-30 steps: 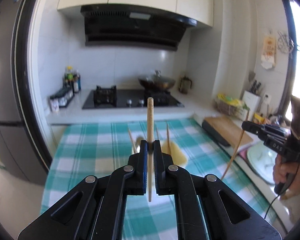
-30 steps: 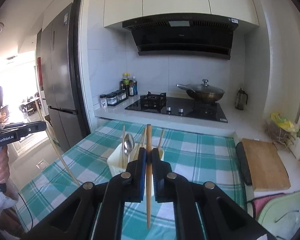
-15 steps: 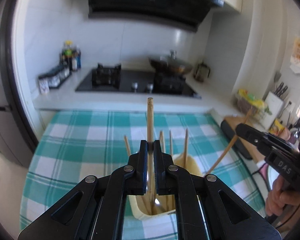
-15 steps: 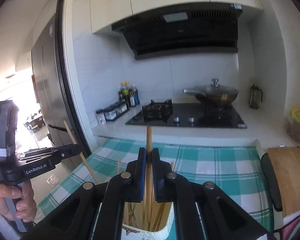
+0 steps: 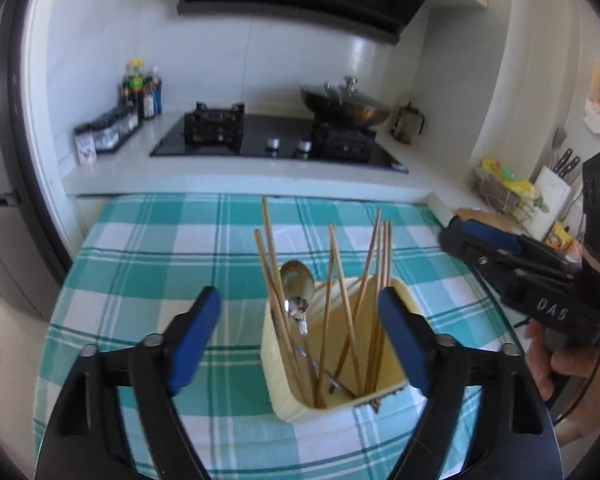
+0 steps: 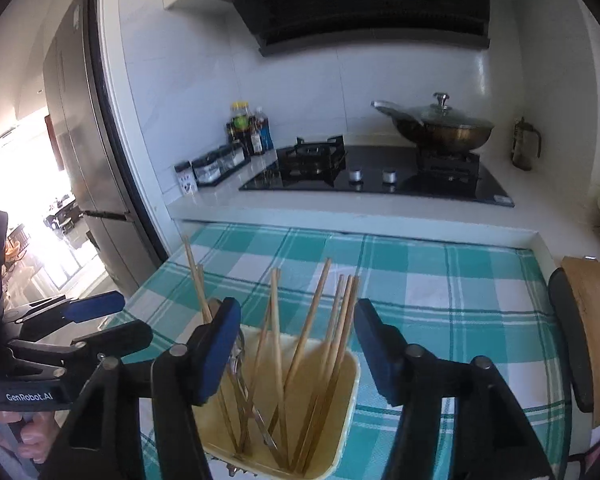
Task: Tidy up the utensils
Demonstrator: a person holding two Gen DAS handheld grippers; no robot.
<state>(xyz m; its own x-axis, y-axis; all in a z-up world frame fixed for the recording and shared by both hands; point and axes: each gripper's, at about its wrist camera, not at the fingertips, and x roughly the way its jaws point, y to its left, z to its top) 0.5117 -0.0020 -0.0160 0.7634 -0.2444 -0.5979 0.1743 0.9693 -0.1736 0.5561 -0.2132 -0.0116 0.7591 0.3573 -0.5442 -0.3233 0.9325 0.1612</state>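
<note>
Above the cream holder point(image 5: 342, 396) on the checked cloth point(image 5: 148, 248), both the left gripper point(image 5: 300, 332) and the right gripper point(image 6: 298, 344) now gape, released. Their chopsticks point(image 5: 358, 308) have dropped in beside the spoon point(image 5: 298, 280); that pair looks sorted.

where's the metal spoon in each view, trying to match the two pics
Left wrist: the spoon stands bowl-up in the cream holder, left of centre among the chopsticks.
Right wrist: only a sliver of the spoon shows, mostly hidden behind the right tongs' left finger.
Shared landmark: the lidded wok on the stove.
</note>
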